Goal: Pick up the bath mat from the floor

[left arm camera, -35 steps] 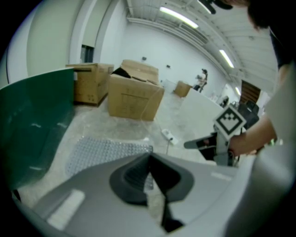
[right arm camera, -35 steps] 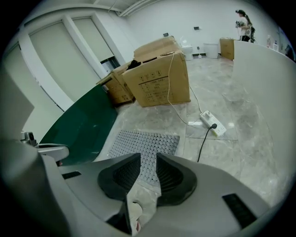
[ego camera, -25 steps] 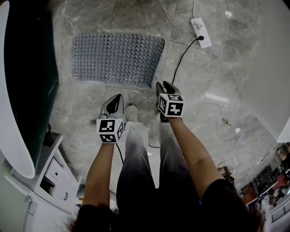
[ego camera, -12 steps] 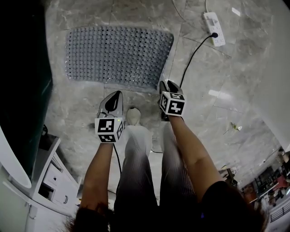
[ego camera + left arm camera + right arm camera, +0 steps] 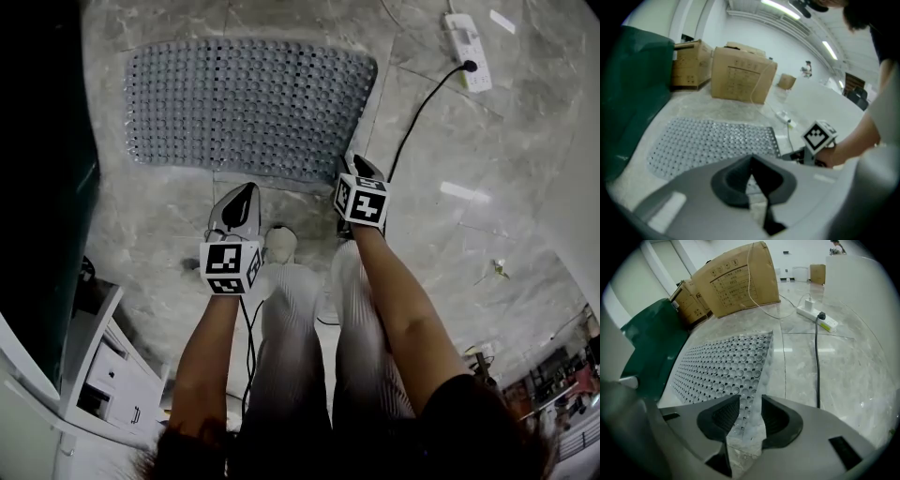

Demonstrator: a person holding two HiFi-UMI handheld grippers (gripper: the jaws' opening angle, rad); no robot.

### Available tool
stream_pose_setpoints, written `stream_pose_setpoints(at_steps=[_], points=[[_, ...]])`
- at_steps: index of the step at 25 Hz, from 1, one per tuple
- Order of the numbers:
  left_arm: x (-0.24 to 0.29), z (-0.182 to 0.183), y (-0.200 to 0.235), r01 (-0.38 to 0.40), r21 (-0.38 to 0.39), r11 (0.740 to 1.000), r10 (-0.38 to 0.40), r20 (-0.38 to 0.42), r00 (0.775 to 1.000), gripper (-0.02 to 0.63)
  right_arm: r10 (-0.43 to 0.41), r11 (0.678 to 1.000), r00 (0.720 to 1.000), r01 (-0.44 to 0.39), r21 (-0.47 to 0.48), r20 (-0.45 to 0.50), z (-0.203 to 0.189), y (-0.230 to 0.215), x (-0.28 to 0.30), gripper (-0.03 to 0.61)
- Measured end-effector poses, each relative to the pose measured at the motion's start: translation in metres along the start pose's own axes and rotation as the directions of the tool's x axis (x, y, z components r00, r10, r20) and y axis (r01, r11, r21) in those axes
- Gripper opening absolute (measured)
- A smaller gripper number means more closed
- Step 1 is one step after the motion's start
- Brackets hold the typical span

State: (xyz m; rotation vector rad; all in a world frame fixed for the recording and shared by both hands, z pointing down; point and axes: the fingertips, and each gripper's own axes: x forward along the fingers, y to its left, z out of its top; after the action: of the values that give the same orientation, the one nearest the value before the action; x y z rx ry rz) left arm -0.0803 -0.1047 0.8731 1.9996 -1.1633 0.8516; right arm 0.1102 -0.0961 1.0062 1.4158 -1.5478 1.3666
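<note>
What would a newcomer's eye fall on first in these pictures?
The grey studded bath mat stands out first, lying flat on the marble floor at the top of the head view. Next comes the white power strip at the upper right, its black cable trailing toward the person.

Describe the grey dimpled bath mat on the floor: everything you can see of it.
The grey rectangular rubbery bath mat has rounded corners and is covered in rows of small round bumps with holes between them. It lies flat and unfolded on the grey marble-look floor, its left edge close to a dark green panel. The right gripper is at its near right corner, jaws opening, with the mat's edge lined up in the gap and the pads not pressing on it.
</note>
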Motion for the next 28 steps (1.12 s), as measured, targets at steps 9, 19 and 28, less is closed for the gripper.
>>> stream_pose_setpoints(at_steps=[9,19,28], points=[[0.028,-0.029,0.007,-0.003,-0.007,1.0,0.003,-0.013,1.0,0.009,-0.016,1.0,0.999,0.015,0.018,0.028,-0.004,-0.023,0.039,0.147],[0.052,-0.043,0.019,-0.003,-0.004,1.0,0.003,-0.007,1.0,0.009,-0.01,1.0,1.0,0.011,-0.022,0.023,-0.008,-0.017,0.067,0.148],[0.054,-0.047,0.031,-0.01,0.008,1.0,0.01,-0.001,1.0,0.009,-0.038,0.999,0.998,0.039,-0.011,0.048,-0.01,-0.023,0.075,0.141]])
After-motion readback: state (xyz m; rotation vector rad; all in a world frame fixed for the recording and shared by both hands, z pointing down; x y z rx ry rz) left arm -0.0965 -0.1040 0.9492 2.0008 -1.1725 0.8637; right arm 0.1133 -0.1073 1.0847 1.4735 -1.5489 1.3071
